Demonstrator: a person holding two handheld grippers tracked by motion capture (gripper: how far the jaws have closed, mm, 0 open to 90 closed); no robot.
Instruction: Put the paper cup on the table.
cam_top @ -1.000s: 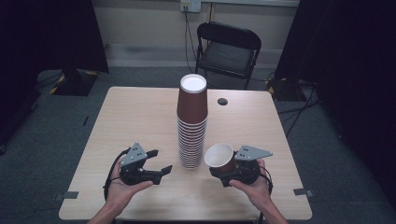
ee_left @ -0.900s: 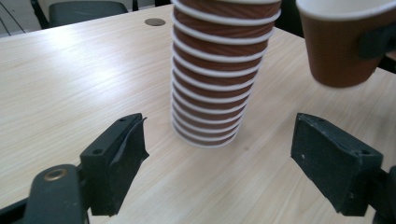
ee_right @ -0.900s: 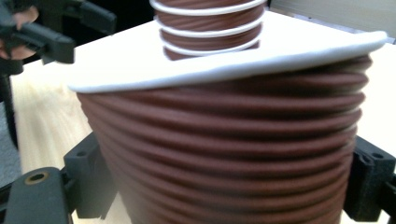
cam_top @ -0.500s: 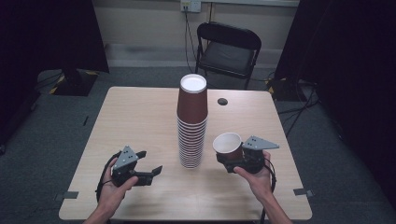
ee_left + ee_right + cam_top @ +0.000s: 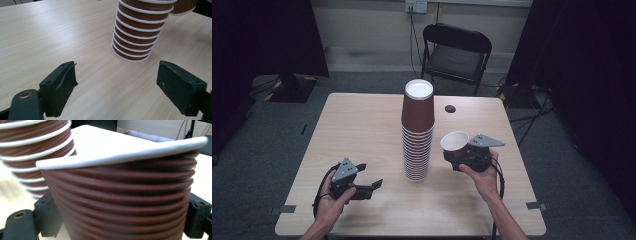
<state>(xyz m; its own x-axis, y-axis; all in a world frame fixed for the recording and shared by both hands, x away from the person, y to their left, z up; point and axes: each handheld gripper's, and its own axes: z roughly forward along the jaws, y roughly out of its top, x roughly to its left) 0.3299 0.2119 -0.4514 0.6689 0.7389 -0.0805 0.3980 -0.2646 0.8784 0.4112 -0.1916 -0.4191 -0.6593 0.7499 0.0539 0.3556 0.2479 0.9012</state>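
The left gripper (image 5: pixel 371 186) is low over the table (image 5: pixel 362 125) at its near left, jaws wide apart and holding nothing. To its right, well apart from it, the stack (image 5: pixel 417 132) of brown cups stands upright in the table's middle. Just right of the stack, the right gripper (image 5: pixel 454 158) is closed on one cup (image 5: pixel 455 143), mouth up and a little tilted, beside the stack.

Two black grippers are seen, left gripper (image 5: pixel 371 186) and right gripper (image 5: pixel 455 159), each topped by a grey three-cornered plate and trailed by a black cable. Blocky black jaws carry small screws. Forearms are bare.
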